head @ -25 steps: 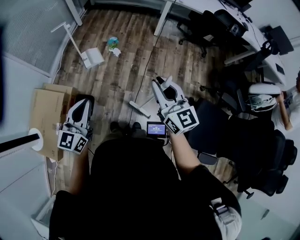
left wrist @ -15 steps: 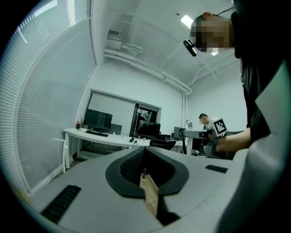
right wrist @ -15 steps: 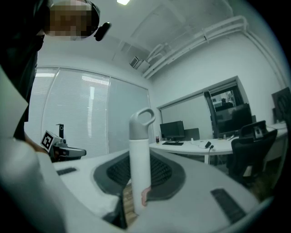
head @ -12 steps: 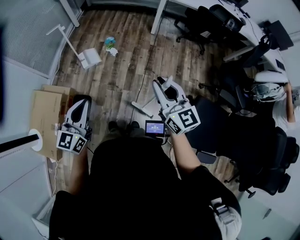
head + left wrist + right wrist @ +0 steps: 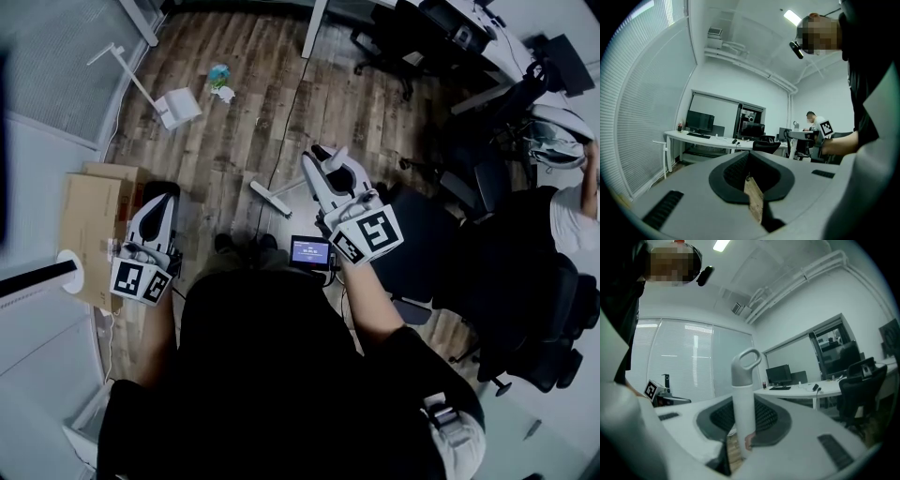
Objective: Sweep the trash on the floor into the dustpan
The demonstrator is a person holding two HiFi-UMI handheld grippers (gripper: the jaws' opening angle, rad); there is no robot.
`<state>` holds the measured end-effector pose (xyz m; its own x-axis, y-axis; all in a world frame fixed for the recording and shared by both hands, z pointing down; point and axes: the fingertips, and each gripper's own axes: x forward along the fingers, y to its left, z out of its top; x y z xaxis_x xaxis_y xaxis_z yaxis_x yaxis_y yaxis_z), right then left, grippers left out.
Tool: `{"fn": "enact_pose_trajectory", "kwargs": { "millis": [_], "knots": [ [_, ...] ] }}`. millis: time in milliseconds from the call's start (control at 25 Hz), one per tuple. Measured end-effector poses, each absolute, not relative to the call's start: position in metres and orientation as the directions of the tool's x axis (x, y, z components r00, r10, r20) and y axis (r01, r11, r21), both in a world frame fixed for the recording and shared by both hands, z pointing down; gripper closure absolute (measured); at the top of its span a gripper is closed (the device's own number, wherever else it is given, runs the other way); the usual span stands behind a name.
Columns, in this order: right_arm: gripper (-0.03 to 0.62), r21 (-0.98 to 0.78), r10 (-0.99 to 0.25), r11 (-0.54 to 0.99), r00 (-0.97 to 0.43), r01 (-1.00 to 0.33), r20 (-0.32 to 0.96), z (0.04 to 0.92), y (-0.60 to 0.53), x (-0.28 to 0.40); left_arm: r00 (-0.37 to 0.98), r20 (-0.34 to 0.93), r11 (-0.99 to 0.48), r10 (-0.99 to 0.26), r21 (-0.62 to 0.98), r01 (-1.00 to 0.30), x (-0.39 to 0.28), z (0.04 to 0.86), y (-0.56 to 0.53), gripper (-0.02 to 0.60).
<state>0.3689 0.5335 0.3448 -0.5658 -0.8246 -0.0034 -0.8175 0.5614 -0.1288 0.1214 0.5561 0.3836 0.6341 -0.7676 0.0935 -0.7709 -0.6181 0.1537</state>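
In the head view the white long-handled dustpan (image 5: 175, 107) stands on the wooden floor at the upper left. A small heap of blue-green and white trash (image 5: 220, 81) lies just to its right. My right gripper (image 5: 328, 165) is shut on the white broom handle (image 5: 743, 399), whose looped top rises above the jaws. The broom's white head (image 5: 267, 198) rests on the floor to the left of that gripper. My left gripper (image 5: 160, 197) points level near the cardboard, shut with nothing in it; in the left gripper view only floor shows through the slit below its closed jaws.
A flat cardboard box (image 5: 86, 225) lies on the floor at the left beside a white post (image 5: 37, 279). A small lit screen (image 5: 309, 251) hangs at my waist. Black office chairs (image 5: 525, 309), a desk leg (image 5: 314, 28) and a seated person (image 5: 574, 220) fill the right side.
Dustpan, trash and broom head have drifted a little up and left in the head view. Both grippers keep the same state, the right still holding the handle.
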Motion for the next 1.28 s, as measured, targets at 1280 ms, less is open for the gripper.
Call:
{"fn": "enact_pose_trajectory", "kwargs": {
  "millis": [1280],
  "knots": [
    [0.525, -0.135, -0.833, 0.509, -0.526, -0.85, 0.17, 0.373, 0.316, 0.35, 0.642, 0.09, -0.6, -0.761, 0.279, -0.75, 0.085, 0.43, 0.324, 0.586]
  ]
}}
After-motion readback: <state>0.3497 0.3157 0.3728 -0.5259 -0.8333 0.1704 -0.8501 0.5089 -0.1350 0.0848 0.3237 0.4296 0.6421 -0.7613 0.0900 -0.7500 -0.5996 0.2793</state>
